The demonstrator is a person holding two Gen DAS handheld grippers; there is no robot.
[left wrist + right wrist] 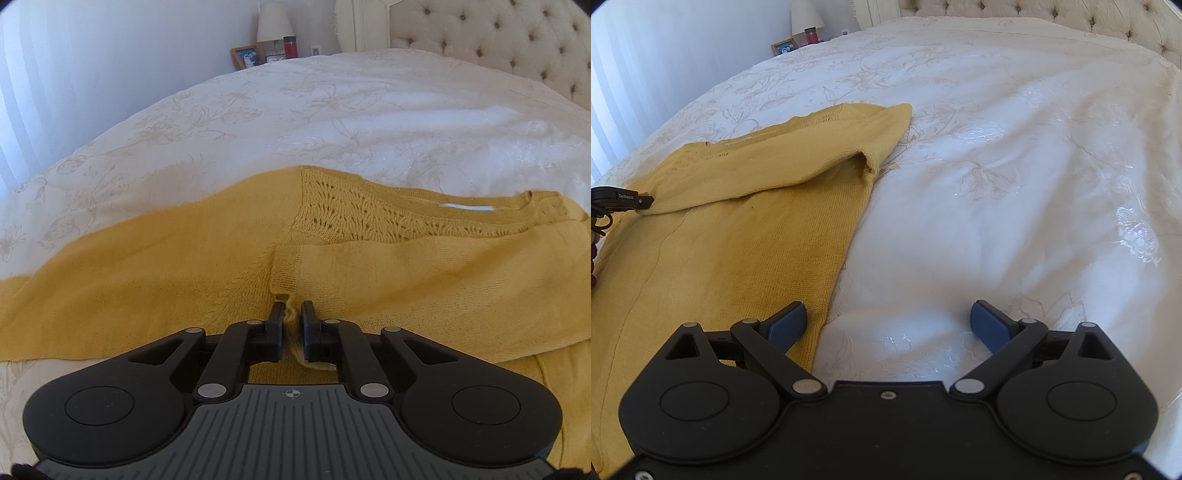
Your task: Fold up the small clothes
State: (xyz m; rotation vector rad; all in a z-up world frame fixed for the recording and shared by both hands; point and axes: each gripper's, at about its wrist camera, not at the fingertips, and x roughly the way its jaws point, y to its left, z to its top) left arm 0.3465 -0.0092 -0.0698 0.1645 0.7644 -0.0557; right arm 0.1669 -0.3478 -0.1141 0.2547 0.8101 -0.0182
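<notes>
Yellow sweater [406,280] on bed [332,110] — one sleeve folded across, rest unfolded. Left hand-held gripper [293,314] clamped on knit edge; right hand-held gripper [888,325] apart, empty.

- We see a mustard-yellow knit sweater [369,269] lying flat on the white floral bedspread [332,118].
- Its open-knit yoke and neckline face up.
- We see one sleeve folded across the body, cuff near the edge.
</notes>
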